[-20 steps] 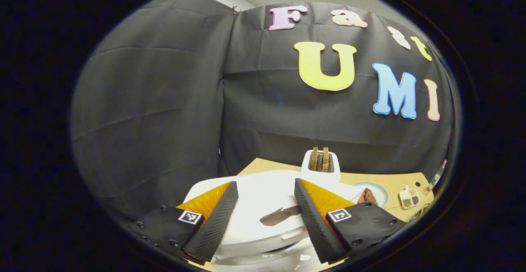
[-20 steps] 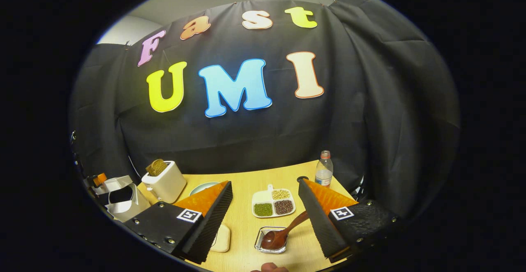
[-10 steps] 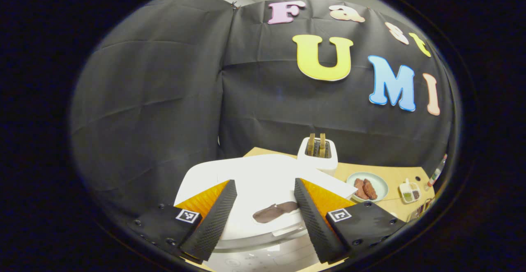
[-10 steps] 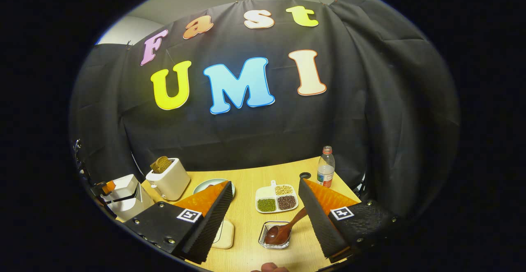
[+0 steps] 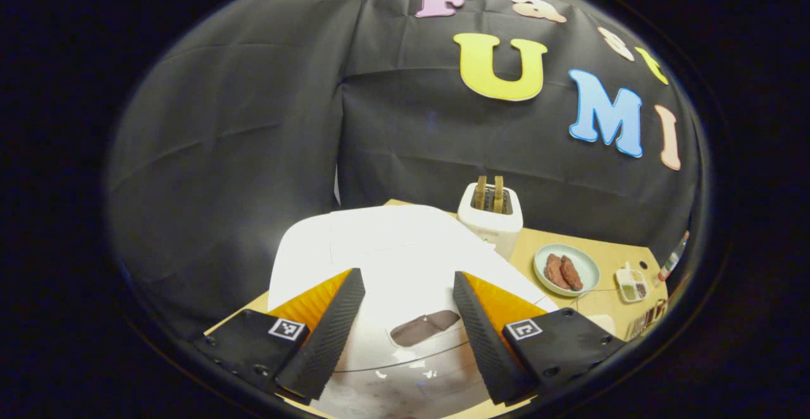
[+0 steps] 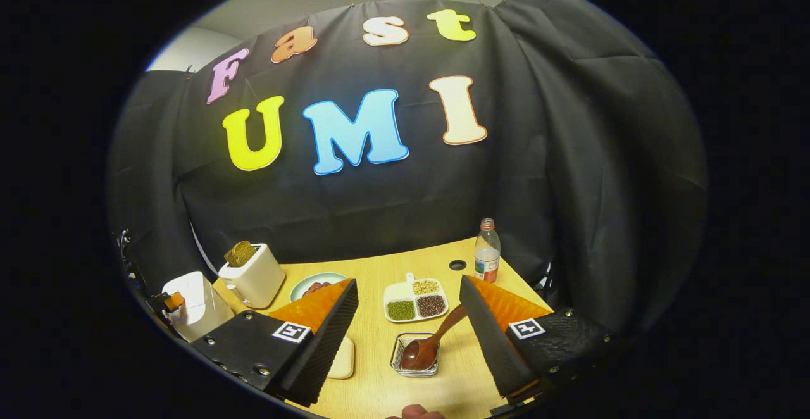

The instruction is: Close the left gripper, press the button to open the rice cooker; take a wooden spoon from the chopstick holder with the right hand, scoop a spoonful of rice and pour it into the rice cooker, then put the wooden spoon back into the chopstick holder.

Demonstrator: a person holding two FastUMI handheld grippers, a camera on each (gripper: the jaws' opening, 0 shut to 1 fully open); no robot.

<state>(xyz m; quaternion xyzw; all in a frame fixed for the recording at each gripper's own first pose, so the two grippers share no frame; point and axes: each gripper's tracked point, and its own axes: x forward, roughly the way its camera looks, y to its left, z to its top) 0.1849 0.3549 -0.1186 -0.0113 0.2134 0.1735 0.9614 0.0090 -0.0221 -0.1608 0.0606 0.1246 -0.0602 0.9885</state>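
The white rice cooker (image 5: 392,261) lies under my left gripper (image 5: 408,275), lid down, with its brown button (image 5: 424,327) between the open fingers. Nothing is between those fingers. In the right gripper view the cooker (image 6: 193,305) stands at the table's far left, with an orange bit of the left gripper (image 6: 169,300) beside it. My right gripper (image 6: 408,281) hangs open above the table. Below it the wooden spoon (image 6: 421,352) rests bowl-down in a small clear holder (image 6: 405,370). Its handle slants up behind the right finger (image 6: 487,337).
A white toaster (image 6: 252,275) with bread stands behind the cooker. Beside it are a plate of brown food (image 5: 565,270), a divided dish of beans (image 6: 416,300) and a water bottle (image 6: 486,259). A cream pad (image 6: 343,359) lies on the wooden table (image 6: 373,393). A fingertip (image 6: 414,413) shows at the bottom edge.
The cooker's lid has gone from raised to down. The left gripper view now looks down on more of the lid and table. The right gripper has shifted slightly and stays open.
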